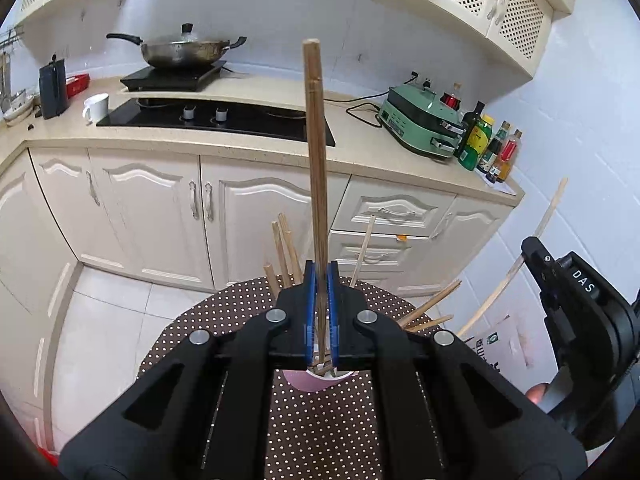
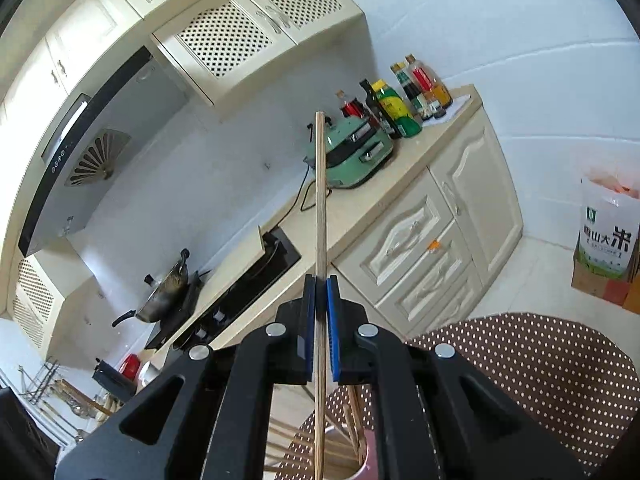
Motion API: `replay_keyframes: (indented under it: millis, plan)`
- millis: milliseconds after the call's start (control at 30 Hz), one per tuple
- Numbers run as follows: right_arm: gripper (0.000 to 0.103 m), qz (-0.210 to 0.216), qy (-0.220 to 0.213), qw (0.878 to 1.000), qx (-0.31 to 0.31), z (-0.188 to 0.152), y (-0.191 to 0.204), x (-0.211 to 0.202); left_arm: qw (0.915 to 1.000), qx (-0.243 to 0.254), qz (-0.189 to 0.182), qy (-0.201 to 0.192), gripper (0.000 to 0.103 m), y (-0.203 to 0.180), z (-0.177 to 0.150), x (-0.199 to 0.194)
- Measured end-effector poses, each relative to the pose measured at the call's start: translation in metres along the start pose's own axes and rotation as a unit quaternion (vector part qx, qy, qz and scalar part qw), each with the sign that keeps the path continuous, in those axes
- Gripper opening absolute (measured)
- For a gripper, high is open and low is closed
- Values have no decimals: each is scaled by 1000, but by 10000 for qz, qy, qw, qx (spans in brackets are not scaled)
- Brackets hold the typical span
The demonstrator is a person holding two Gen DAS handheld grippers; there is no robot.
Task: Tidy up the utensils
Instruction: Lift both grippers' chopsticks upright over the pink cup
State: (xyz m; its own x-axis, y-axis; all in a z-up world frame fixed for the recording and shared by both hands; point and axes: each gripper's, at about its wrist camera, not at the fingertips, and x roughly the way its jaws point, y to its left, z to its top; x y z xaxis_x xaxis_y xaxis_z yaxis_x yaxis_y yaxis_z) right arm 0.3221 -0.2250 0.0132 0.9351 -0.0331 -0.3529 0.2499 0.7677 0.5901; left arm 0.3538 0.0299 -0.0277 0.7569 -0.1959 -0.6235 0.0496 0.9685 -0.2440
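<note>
The left gripper (image 1: pixel 321 280) has its jaws clamped on a pair of brown wooden chopsticks (image 1: pixel 314 140), which stand nearly upright above the pink cup (image 1: pixel 316 380) on the dotted desk (image 1: pixel 224 312). The right gripper (image 2: pixel 321 292) pinches a single pale bamboo chopstick (image 2: pixel 320 192) between its blue pads (image 2: pixel 331 320); its long axis runs straight out along the jaws, its tip pointing forward.

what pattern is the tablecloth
Brown tablecloth with white polka dots, clearest in the right wrist view.
</note>
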Motion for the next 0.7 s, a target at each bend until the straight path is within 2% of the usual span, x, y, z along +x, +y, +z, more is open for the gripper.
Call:
replay_keyframes:
  millis: [367, 533, 700]
  plan:
    - [5, -373, -327, 9986, 188, -35, -13, 18, 9977, -560, -154, 362, 6, 29, -19, 38]
    - [5, -508, -602, 9968, 152, -53, -15, 19, 9982, -501, -94, 306, 6, 33, -28, 50]
    - [4, -504, -657, 9965, 88, -71, -13, 22, 9982, -455, -161, 353, 6, 34, -37, 60]
